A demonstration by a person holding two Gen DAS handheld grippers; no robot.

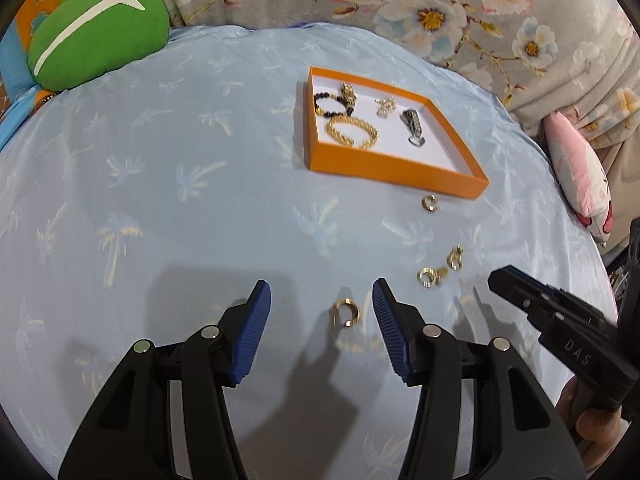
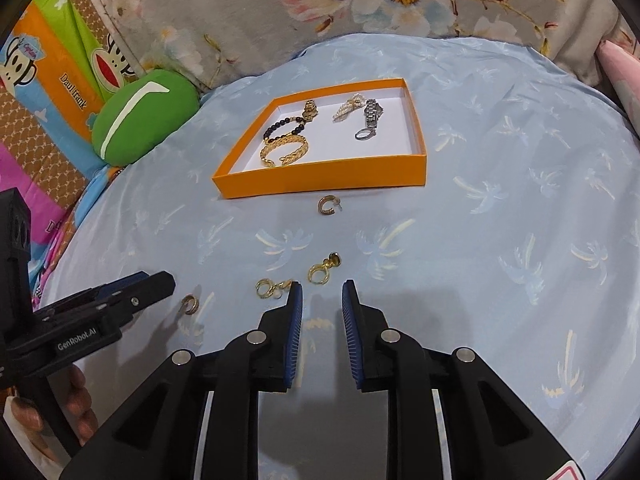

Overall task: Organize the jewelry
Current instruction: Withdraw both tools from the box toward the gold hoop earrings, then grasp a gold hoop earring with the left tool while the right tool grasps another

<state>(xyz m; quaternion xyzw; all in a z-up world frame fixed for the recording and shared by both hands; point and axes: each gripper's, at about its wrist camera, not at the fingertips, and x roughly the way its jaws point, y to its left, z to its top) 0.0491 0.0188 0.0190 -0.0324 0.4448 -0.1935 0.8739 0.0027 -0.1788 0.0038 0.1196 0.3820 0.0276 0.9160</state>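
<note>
An orange tray (image 1: 394, 170) (image 2: 320, 184) on the blue cloth holds a gold chain bracelet (image 1: 352, 130) (image 2: 285, 150), a black bead bracelet (image 1: 332, 104), a pearl piece (image 1: 386, 106) and a silver watch (image 1: 414, 128) (image 2: 370, 120). Several gold earrings lie loose in front of it. My left gripper (image 1: 322, 300) is open, with one gold hoop earring (image 1: 345, 313) (image 2: 190, 304) on the cloth between its fingers. My right gripper (image 2: 322, 294) is open and empty, just short of two earrings (image 2: 270, 289) (image 2: 322, 270). Another hoop (image 2: 329, 205) (image 1: 430, 203) lies by the tray's front wall.
A green cushion (image 1: 96, 36) (image 2: 144, 116) sits at the back left. Flowered bedding (image 1: 440, 8) runs along the back, and a pink pillow (image 1: 584, 176) lies at the right edge. The right gripper (image 1: 560, 320) shows in the left wrist view, the left one (image 2: 92, 308) in the right.
</note>
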